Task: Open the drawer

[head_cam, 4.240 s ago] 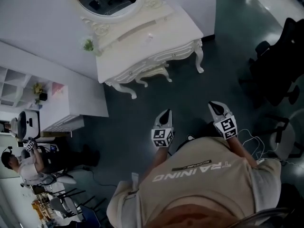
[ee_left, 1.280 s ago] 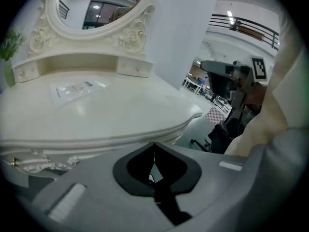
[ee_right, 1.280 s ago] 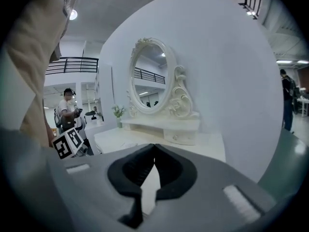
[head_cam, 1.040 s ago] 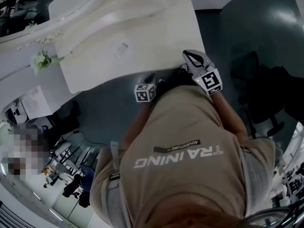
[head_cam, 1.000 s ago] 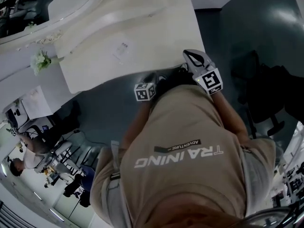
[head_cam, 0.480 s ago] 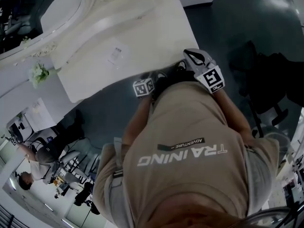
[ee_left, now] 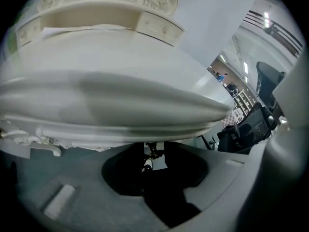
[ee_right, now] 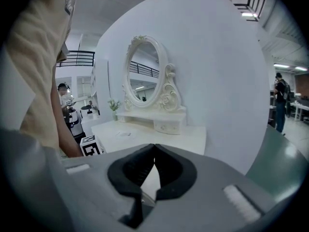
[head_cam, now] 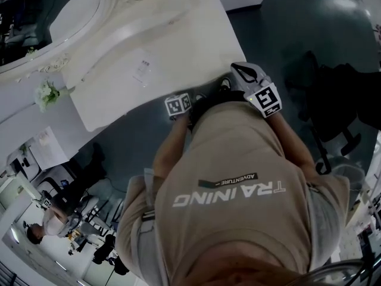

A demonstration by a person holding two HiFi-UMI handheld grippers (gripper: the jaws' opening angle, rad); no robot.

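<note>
A white vanity table (head_cam: 178,40) fills the upper left of the head view. My left gripper (ee_left: 153,153) is tucked under the table's front edge, so only its marker cube (head_cam: 177,105) shows from above. In the left gripper view a small metal drawer pull (ee_left: 151,150) hangs in the gap between the dark jaws. The jaws are closing and their pads stand clear of the pull. My right gripper (ee_right: 154,148) is shut with nothing in it, held off the table's right front corner (head_cam: 241,71).
An oval mirror (ee_right: 143,71) and small top drawers (ee_left: 154,25) stand at the table's back. A paper slip (head_cam: 141,71) and flowers (head_cam: 46,94) rest on top. A dark office chair (head_cam: 339,100) stands to the right, and people work at the lower left (head_cam: 50,222).
The person has walked up to the vanity table. Over the last second the left gripper's cube slid closer under the table's front edge; the right gripper stayed by the corner.
</note>
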